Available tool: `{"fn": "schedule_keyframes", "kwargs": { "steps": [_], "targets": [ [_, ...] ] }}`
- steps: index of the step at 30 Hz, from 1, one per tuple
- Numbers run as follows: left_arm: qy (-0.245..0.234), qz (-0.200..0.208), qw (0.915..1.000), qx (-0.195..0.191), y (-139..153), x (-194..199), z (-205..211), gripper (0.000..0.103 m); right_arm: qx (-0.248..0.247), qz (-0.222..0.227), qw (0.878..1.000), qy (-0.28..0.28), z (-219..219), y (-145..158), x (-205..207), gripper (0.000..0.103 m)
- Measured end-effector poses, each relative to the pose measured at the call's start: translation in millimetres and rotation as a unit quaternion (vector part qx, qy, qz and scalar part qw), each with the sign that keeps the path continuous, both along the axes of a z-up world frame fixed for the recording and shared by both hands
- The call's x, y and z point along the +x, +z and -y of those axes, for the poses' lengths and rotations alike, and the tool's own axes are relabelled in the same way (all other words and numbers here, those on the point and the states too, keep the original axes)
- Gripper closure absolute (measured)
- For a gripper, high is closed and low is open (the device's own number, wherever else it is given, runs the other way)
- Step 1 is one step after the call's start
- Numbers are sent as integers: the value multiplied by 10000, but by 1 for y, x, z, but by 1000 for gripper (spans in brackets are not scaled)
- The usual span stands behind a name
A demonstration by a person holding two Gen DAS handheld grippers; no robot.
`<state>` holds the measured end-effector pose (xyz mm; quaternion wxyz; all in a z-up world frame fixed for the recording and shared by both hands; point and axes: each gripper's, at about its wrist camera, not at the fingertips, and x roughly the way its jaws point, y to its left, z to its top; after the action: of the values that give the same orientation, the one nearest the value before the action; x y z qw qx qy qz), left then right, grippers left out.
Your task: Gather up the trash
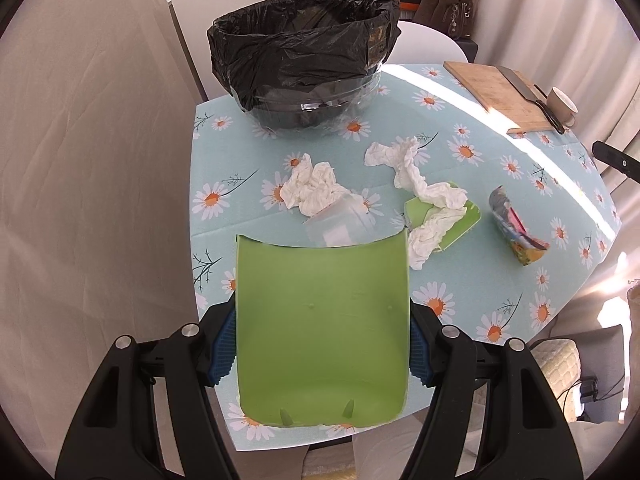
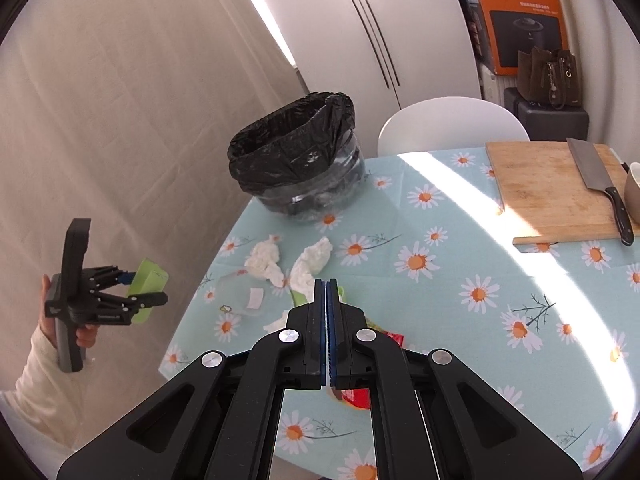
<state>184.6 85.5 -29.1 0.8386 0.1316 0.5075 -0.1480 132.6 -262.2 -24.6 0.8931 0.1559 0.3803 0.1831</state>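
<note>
A green plastic piece (image 1: 322, 332) fills the lower middle of the left wrist view, clamped on both sides between the blue pads of the left gripper (image 1: 322, 344). Beyond it, on the daisy-print tablecloth (image 1: 500, 280), lie crumpled tissues (image 1: 312, 190) in the centre, a green carton (image 1: 448, 220) with more tissue over it, and a crushed printed wrapper (image 1: 516, 232) at right. The bin with a black bag (image 1: 304, 52) stands at the top — on the table's far corner. In the right wrist view the right gripper (image 2: 327, 320) has its fingers pressed together, with only a thin white sliver between them — I cannot tell what.
</note>
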Motion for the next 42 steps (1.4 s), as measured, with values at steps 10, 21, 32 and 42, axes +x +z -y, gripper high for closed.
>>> {"fn": "schedule_keyframes", "kwargs": {
  "steps": [10, 21, 32, 42],
  "targets": [
    [-293, -33, 9995, -73, 2, 48, 5, 36, -337, -449, 9980, -297, -4, -29, 20, 98],
    [-703, 51, 9973, -210, 6, 99, 10, 36, -1072, -902, 9899, -218, -37, -66, 21, 60],
    [-876, -9, 9958, -266, -2, 97, 14, 35, -1490, -928, 9843, 187, -74, -92, -9, 22],
    [-694, -28, 9976, 3, -10, 68, 9, 35, -2352, -1303, 9626, 332, -95, -135, -6, 99]
  ]
}}
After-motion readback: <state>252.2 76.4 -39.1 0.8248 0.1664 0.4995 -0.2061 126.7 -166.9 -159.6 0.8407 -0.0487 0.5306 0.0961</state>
